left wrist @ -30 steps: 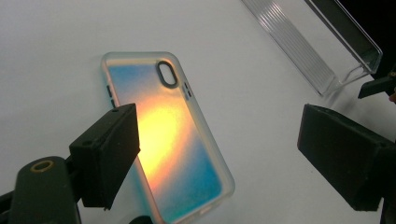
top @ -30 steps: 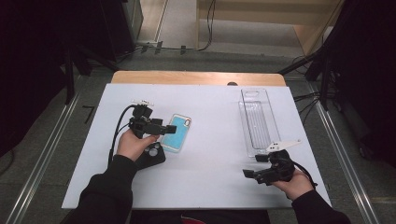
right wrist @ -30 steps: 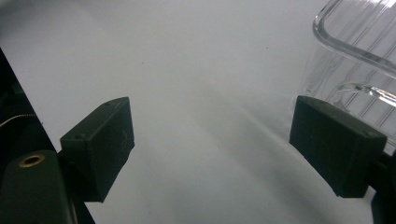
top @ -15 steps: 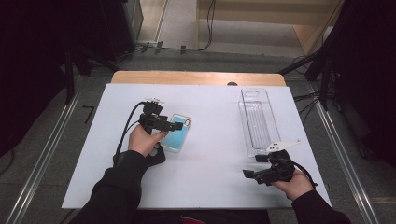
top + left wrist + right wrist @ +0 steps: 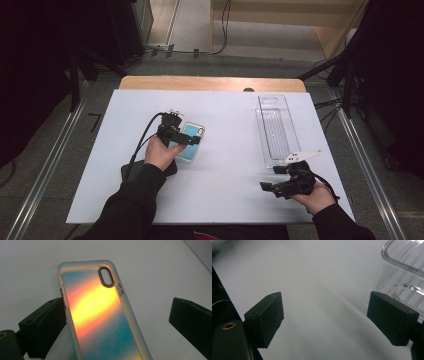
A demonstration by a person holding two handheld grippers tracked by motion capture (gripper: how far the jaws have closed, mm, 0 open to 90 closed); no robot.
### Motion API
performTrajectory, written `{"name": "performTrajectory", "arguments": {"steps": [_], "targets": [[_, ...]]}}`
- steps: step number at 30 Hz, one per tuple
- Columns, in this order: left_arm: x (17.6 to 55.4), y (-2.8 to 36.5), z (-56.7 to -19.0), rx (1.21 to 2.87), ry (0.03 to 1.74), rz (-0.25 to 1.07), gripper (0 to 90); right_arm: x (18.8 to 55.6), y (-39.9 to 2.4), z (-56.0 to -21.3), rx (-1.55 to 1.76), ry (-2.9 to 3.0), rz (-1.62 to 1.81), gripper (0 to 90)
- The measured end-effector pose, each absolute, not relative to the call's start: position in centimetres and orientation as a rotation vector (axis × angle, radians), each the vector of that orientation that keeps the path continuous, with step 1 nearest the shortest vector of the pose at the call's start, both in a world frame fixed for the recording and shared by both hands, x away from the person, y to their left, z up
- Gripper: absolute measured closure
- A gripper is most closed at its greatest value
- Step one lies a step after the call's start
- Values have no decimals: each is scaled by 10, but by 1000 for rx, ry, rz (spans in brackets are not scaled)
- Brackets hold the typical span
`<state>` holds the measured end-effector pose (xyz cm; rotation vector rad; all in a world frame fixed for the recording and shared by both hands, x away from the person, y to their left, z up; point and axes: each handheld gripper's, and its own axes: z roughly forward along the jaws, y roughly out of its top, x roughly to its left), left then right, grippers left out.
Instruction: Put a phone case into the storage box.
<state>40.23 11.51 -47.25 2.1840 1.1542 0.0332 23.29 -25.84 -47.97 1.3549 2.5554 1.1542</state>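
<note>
Where light hits, phone case (image 5: 100, 315) iridescent, translucent-rimmed.

We see a translucent phone case (image 5: 100, 315) whose back goes from teal blue to orange and bright yellow, with a frosted pale rim. The flat table surface (image 5: 225, 115) is plain white, the ribbed plastic tray (image 5: 275, 127) colourless clear.

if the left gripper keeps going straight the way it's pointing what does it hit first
Most likely the phone case. The left gripper has its jaws open, just widened, and the case lies between them on the white table, close to one jaw. Depth is hard to judge, so contact may be with the table just beyond.
</note>
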Motion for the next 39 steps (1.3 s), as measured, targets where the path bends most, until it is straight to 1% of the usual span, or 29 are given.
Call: {"name": "performTrajectory", "arguments": {"steps": [10, 13, 15, 17, 20, 22, 28, 31, 35, 39], "targets": [[402, 103, -480, 2203, 1158, 46, 3, 233, -258, -480, 1350, 2555, 1150, 121], [398, 102, -475, 2205, 1146, 121, 3, 233, -258, -480, 1348, 2555, 1150, 121], [397, 103, -469, 2196, 1138, 146, 4, 232, -258, -479, 1346, 2553, 1153, 121], [398, 105, -468, 2194, 1154, 128, 3, 232, -258, -479, 1346, 2554, 1153, 121], [399, 105, -475, 2216, 1186, 136, 3, 233, -258, -480, 1345, 2557, 1149, 121], [400, 105, -481, 2226, 1203, 118, 3, 232, -258, -479, 1343, 2558, 1150, 121], [398, 99, -490, 2262, 1211, 111, 0, 232, -258, -479, 1346, 2557, 1149, 121], [396, 95, -493, 2290, 1202, 160, 0, 232, -258, -479, 1341, 2557, 1149, 121], [394, 94, -494, 2283, 1205, 185, 0, 232, -258, -479, 1342, 2557, 1146, 121], [390, 87, -496, 2313, 1210, 264, 0, 232, -258, -480, 1339, 2557, 1143, 121]]}}
